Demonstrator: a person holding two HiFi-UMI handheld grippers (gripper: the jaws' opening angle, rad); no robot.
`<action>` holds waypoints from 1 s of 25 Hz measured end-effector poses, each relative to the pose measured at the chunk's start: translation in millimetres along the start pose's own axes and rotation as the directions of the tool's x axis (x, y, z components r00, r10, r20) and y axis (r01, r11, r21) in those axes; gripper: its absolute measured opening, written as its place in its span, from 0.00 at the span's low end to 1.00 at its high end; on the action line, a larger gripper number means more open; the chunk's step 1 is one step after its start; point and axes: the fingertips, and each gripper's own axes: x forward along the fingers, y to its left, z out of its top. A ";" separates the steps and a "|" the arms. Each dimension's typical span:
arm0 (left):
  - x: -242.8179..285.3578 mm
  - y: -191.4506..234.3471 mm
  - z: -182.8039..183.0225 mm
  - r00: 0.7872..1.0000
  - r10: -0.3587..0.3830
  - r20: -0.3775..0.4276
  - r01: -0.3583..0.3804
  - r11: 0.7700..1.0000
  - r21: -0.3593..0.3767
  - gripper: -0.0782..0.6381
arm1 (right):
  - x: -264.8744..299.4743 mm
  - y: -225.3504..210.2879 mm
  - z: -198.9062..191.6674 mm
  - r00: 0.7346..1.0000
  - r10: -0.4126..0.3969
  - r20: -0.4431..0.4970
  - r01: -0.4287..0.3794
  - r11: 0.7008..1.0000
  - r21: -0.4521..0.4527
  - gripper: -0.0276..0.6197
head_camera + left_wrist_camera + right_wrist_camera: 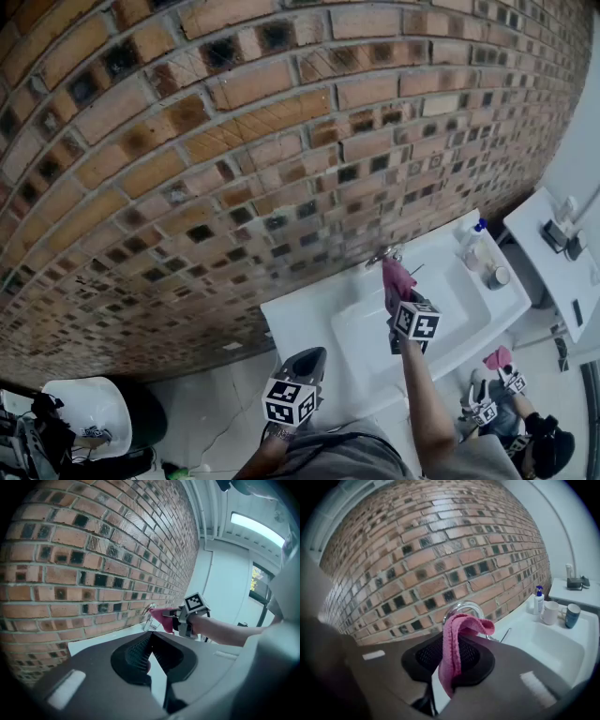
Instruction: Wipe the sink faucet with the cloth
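A curved chrome faucet (382,256) rises at the back of a white sink (309,314) against a brick wall. My right gripper (401,302) is shut on a pink cloth (396,279), which it holds just in front of the faucet. In the right gripper view the cloth (453,654) hangs down from between the jaws, with its top fold draped against the faucet's (462,607) arch. My left gripper (313,356) hangs over the sink's front left part, shut and holding nothing. From the left gripper view I see the faucet (149,609), the cloth (163,618) and the right gripper (172,616) ahead.
A blue-capped bottle (472,241) and cups (497,276) stand at the sink's right end. A second white counter (548,267) with small items lies further right. Another person with grippers and a pink cloth (498,357) is at bottom right. The brick wall (234,141) rises directly behind the faucet.
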 end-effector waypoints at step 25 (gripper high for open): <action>85.5 17.3 19.9 0.992 -0.078 -0.096 0.080 0.997 0.015 0.13 | 62.5 -76.5 95.2 0.984 -0.150 0.099 0.179 0.829 -0.530 0.12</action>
